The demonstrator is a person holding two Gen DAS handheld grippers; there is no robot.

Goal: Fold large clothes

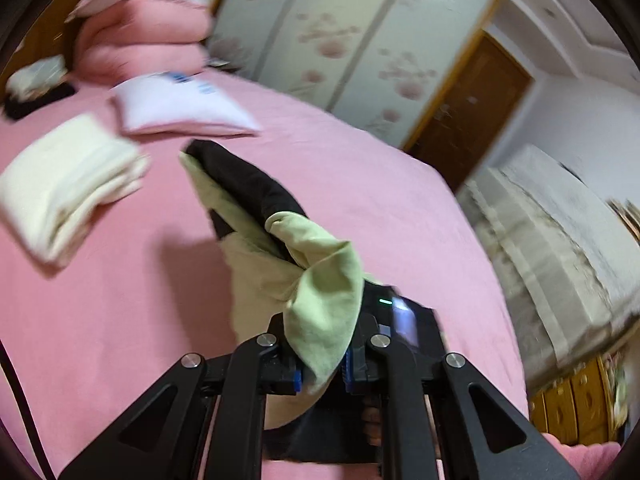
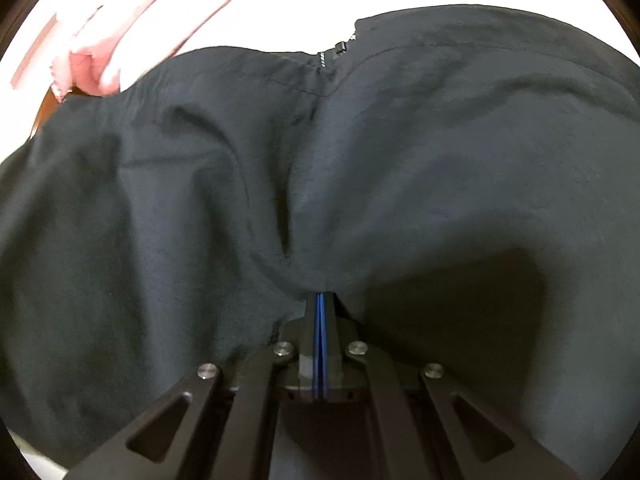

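In the left wrist view a black garment with a light green lining (image 1: 328,292) hangs lifted above the pink bed (image 1: 120,320). Its dark outer side (image 1: 248,184) trails away toward the bed. My left gripper (image 1: 320,344) is shut on a bunch of the green lining, which passes between the blue pads. Behind that cloth shows part of the other gripper's body (image 1: 404,320). In the right wrist view the black garment (image 2: 400,160) fills the picture, with a zipper end (image 2: 340,46) near the top. My right gripper (image 2: 320,296) is shut, and the fabric's folds gather at its tip.
On the bed lie a folded cream cloth (image 1: 68,188) and a folded white garment (image 1: 180,108), with a pink quilt pile (image 1: 140,36) behind them. A flowered wardrobe (image 1: 340,40), a brown door (image 1: 472,108) and covered furniture (image 1: 552,256) stand beyond the bed.
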